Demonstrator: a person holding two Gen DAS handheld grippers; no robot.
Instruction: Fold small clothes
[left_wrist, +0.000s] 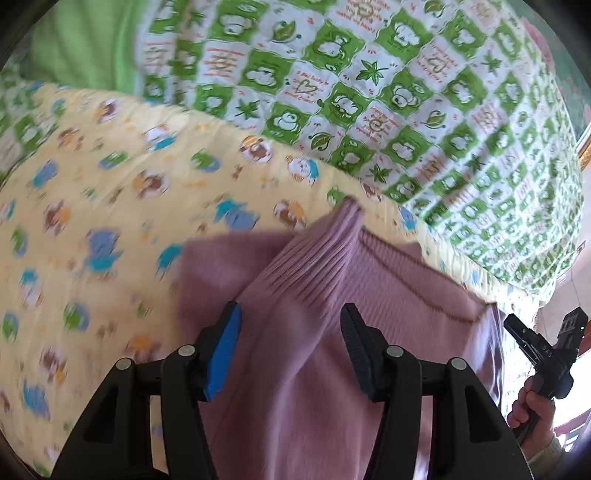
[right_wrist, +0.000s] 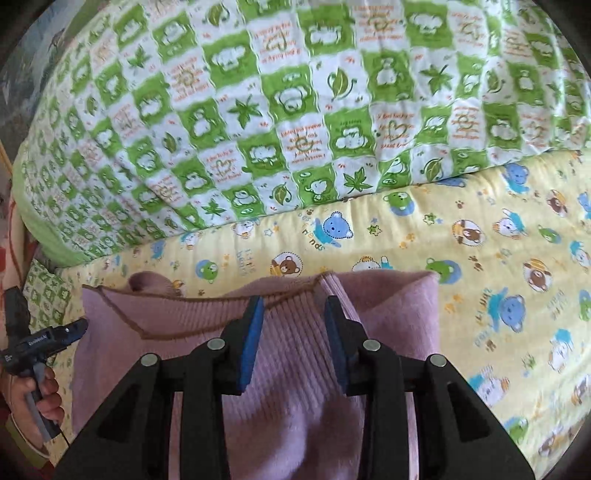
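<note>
Pink ribbed knit garment (right_wrist: 295, 354) lies half-folded on the yellow bear-print bed sheet (right_wrist: 480, 229); both my claws, left claw (left_wrist: 291, 347) and right claw (right_wrist: 293, 343), gape empty above it, final folds remaining.

Garment (right_wrist: 295, 354) on bear-print sheet (right_wrist: 480, 258), leaf-print quilt (right_wrist: 258, 110) behind

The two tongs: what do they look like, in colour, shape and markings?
Each of the tongs, left and right, has two black angular fingers with round silver pins and flat blue pads. Seen from outside, the right one is a black pistol-shaped handle with small white lettering. The left one has a grey trigger and a thin black cable.
</note>
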